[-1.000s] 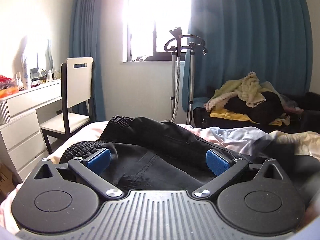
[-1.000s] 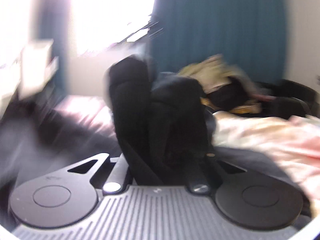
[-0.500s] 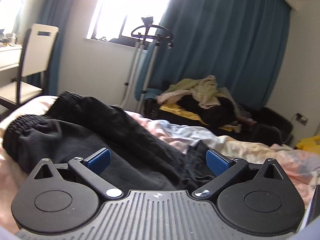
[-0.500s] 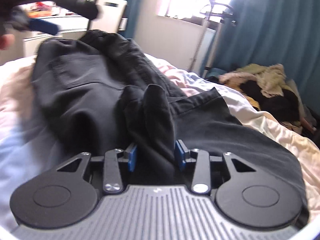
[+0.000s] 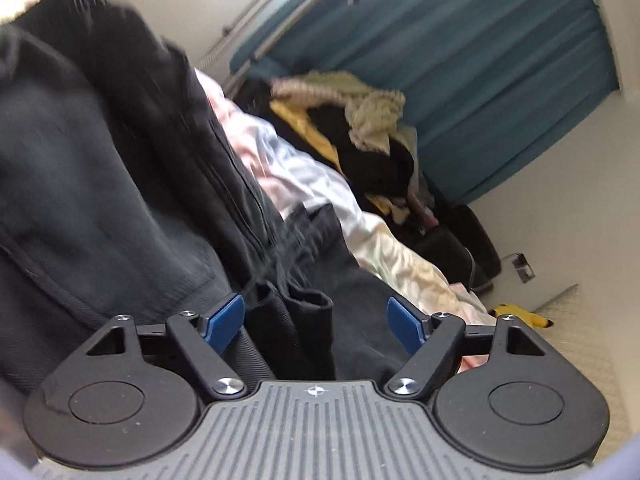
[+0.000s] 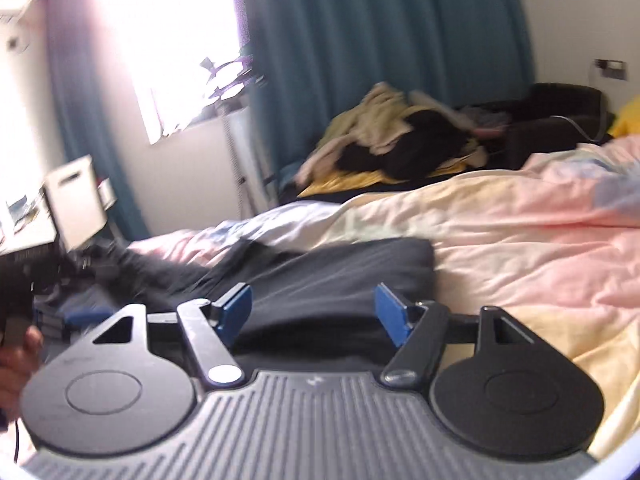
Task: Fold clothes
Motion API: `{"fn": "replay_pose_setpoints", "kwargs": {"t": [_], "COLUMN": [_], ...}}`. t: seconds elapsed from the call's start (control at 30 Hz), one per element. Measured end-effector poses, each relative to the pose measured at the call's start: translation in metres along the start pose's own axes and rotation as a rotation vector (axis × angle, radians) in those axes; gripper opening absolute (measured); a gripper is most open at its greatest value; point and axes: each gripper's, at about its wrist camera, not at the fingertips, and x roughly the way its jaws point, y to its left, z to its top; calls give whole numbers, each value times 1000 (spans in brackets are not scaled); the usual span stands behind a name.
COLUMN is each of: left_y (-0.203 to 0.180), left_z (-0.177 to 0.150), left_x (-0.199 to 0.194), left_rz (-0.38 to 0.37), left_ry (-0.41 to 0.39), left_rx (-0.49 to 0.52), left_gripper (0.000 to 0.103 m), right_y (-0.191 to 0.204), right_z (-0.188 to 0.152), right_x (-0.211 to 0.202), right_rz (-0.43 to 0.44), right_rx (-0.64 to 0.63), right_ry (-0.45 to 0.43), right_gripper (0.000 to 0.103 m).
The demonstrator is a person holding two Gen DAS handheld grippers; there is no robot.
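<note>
Black trousers (image 5: 100, 184) lie on the bed and fill the left of the left wrist view; a bunched fold of their fabric (image 5: 296, 320) stands between the blue pads. My left gripper (image 5: 316, 320) is open around that fold, pads apart from it. In the right wrist view the trousers (image 6: 328, 280) lie flat on the pastel bedsheet (image 6: 500, 240). My right gripper (image 6: 312, 312) is open and empty just above the folded edge of the trousers. The other hand-held gripper (image 6: 24, 280) shows blurred at the far left.
A pile of mixed clothes (image 6: 400, 136) (image 5: 360, 128) lies on a dark sofa beyond the bed. Teal curtains (image 6: 380, 40), a bright window, a garment steamer stand (image 6: 236, 80), a white chair (image 6: 76, 196) and a desk stand at the back left.
My right gripper has opened and let go of the trouser fabric, which now lies flat. My left gripper has tilted and moved down onto a fold of the trousers, still open.
</note>
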Motion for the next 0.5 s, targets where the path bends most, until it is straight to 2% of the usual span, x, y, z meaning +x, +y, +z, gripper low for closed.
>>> {"fn": "replay_pose_setpoints", "kwargs": {"t": [0.07,0.2,0.27,0.3,0.33,0.37,0.4,0.43,0.5], "left_y": [3,13,12,8,5,1,-4,-9,-15], "left_z": [0,-1,-2,-3,-4,-6,-6,-6,-8], "left_x": [14,36,44,47,49,50,47,44,35], "left_rz": [19,33,61,82,104,139,153,162,137], "left_ry": [31,79,84,82,81,73,58,41,-5], "left_rx": [-22,-61,-34,0,34,69,103,135,149], "left_gripper": [81,85,84,78,60,52,35,25,20], "right_y": [-9,-16,-15,-13,-10,-7,-3,2,14], "right_z": [-4,-11,-14,-14,-14,-15,-15,-16,-19], "right_x": [7,20,25,26,27,27,27,27,27], "right_rz": [-21,-4,15,23,25,25,25,22,11], "right_rx": [48,138,154,151,132,105,79,39,-50], "right_ry": [17,61,74,78,77,73,69,63,50], "right_gripper": [71,71,71,71,72,72,73,73,74]}}
